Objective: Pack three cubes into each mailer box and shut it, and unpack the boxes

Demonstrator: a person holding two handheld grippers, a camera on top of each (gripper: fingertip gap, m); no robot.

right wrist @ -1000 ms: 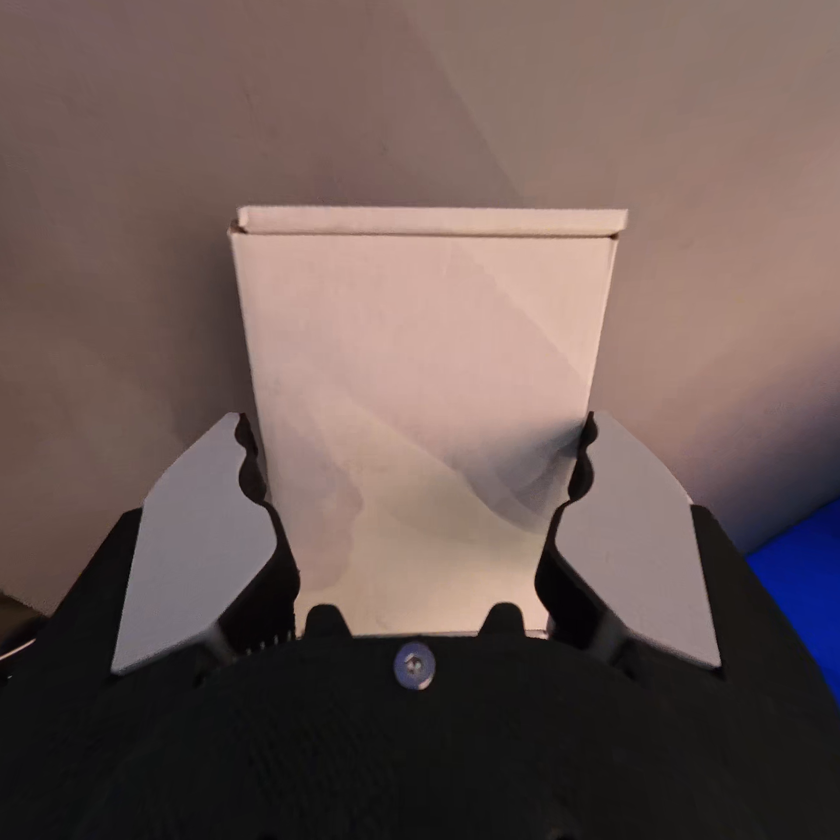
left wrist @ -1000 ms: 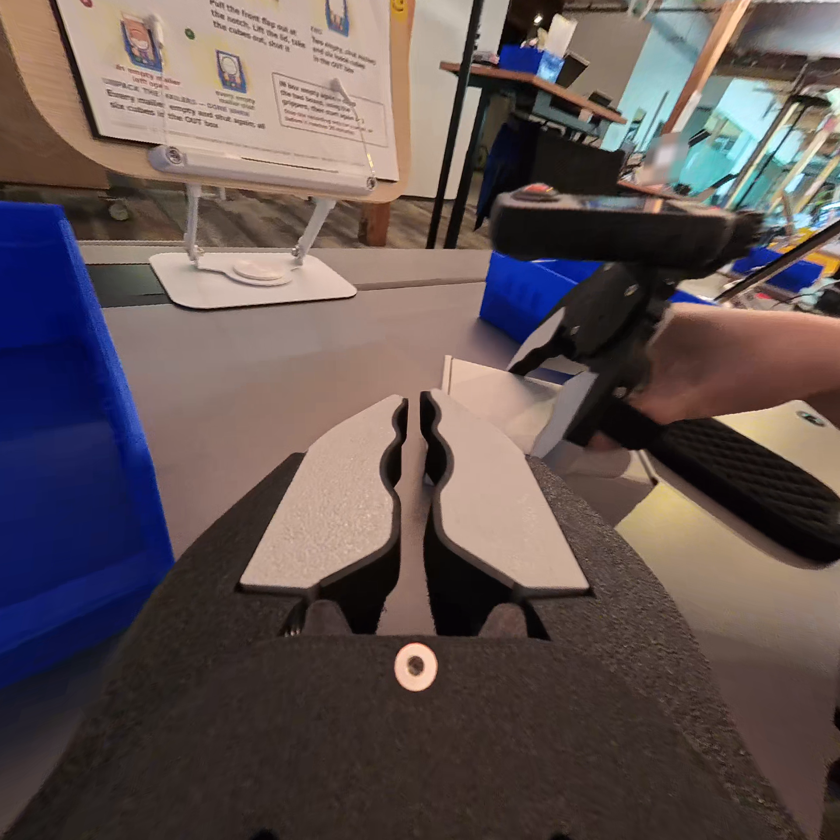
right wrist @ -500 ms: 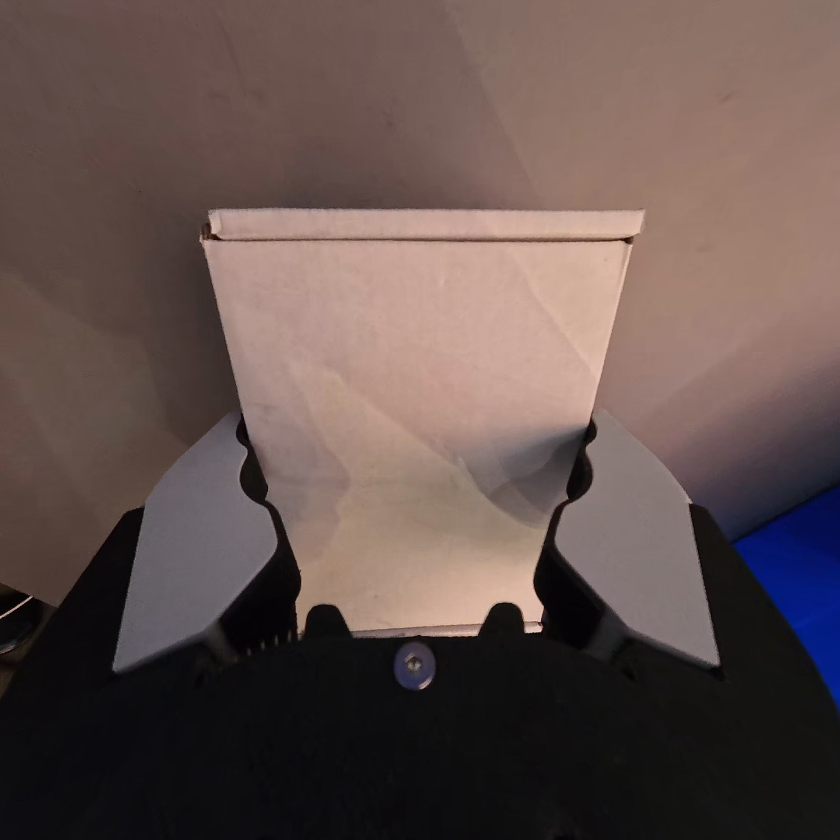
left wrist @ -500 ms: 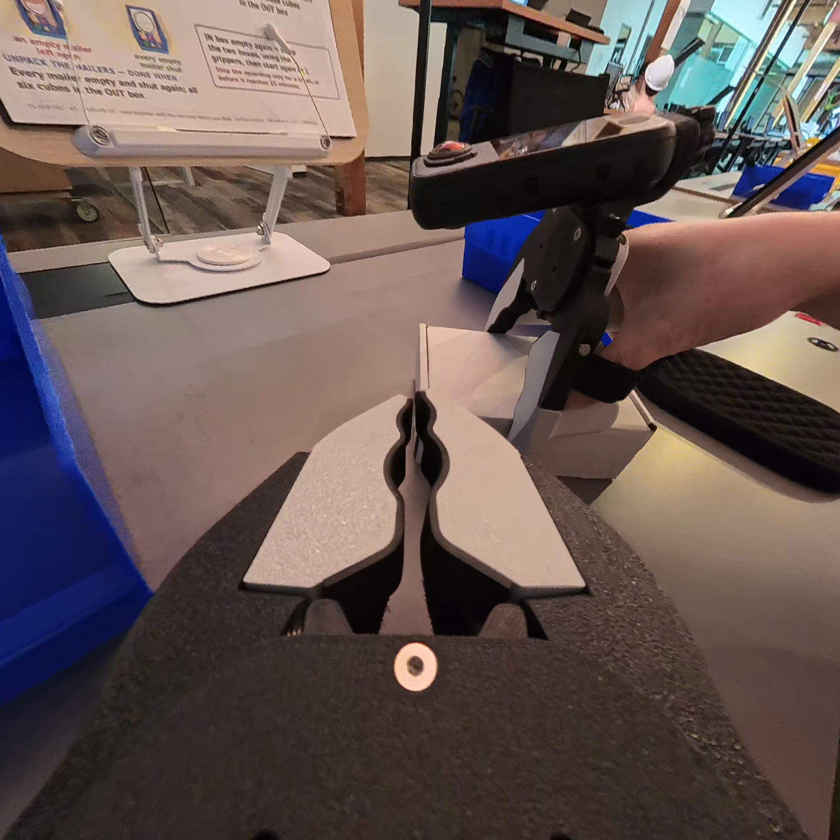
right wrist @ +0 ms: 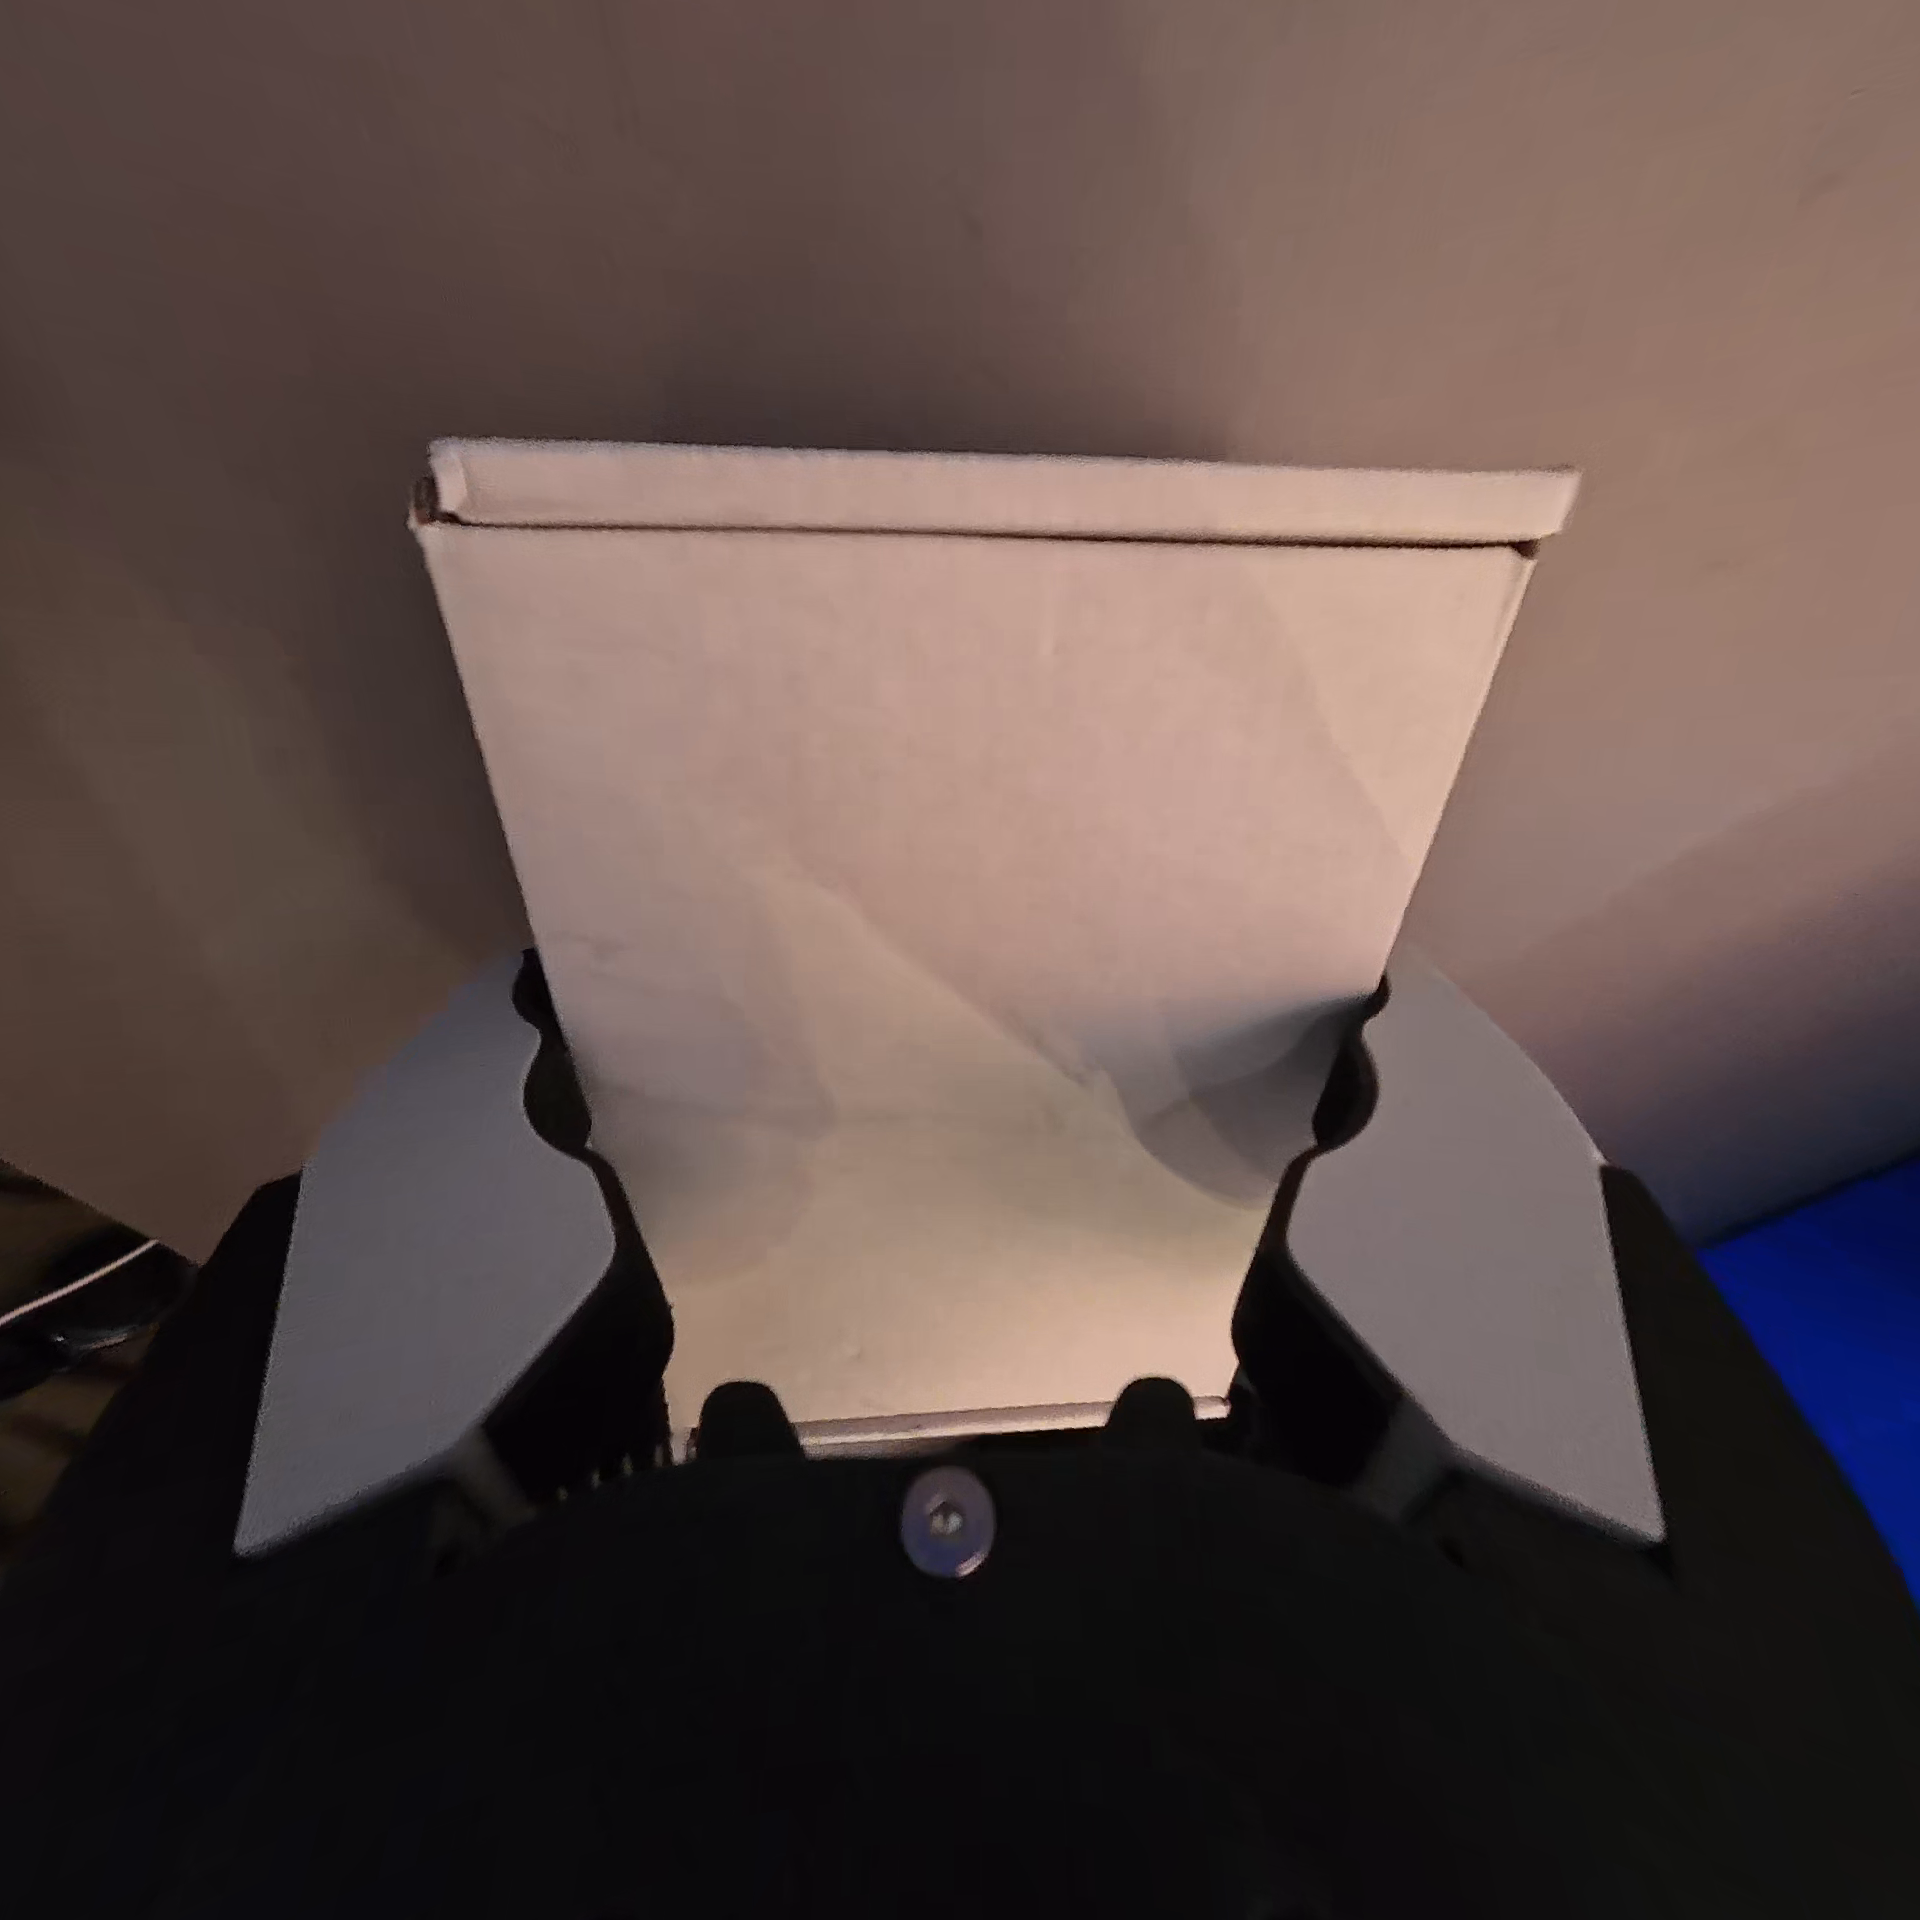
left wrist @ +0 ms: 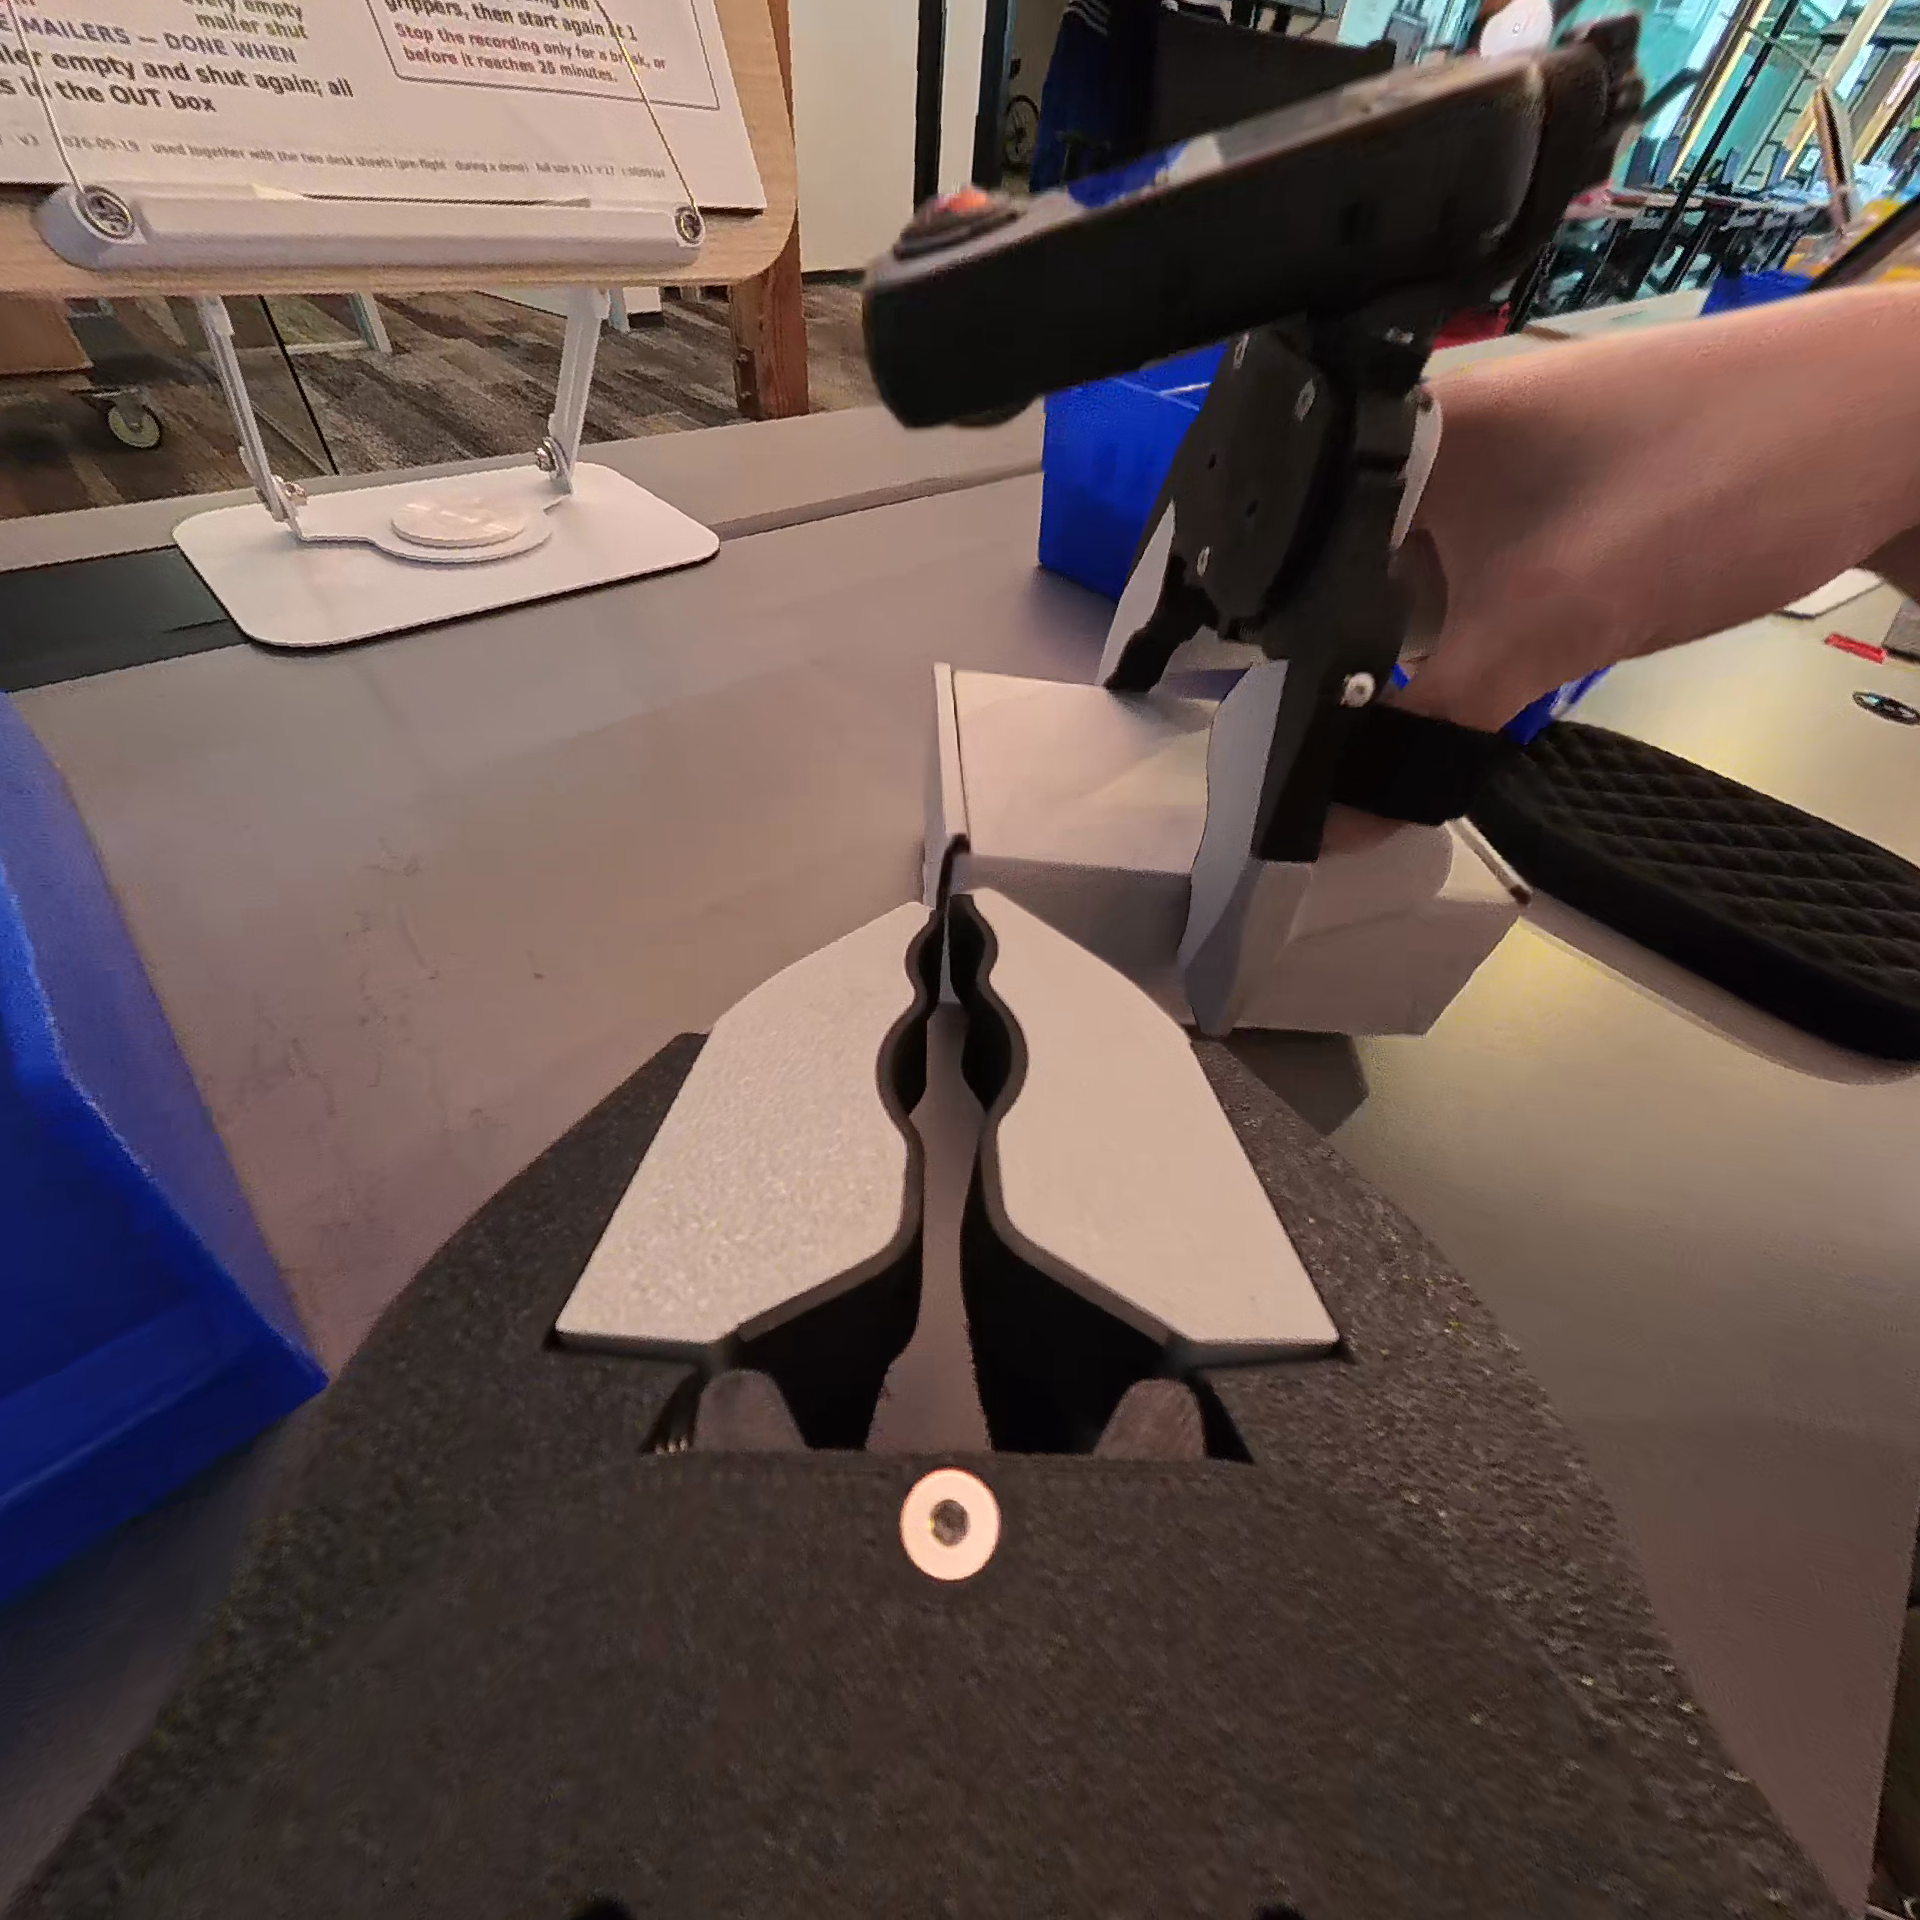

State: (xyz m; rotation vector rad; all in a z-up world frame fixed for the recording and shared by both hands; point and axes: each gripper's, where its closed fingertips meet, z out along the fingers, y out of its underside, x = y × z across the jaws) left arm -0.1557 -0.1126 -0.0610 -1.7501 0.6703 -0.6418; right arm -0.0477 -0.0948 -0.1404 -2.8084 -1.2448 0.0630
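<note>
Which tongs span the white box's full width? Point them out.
The right tongs, spread wide with a finger against each side of the white box. The left tongs are almost closed, seemingly pinching only its thin near edge.

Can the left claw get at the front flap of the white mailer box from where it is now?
Probably yes. The left claw is shut, its tips right at the front flap of the white mailer box, with nothing between. The right claw grips the box sides farther back, leaving that end free.

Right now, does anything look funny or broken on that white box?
Nothing looks broken. The white mailer box sits flat on the grey table, lid shut, with only faint creases. The right gripper straddles it; the left gripper is closed near its corner.
</note>
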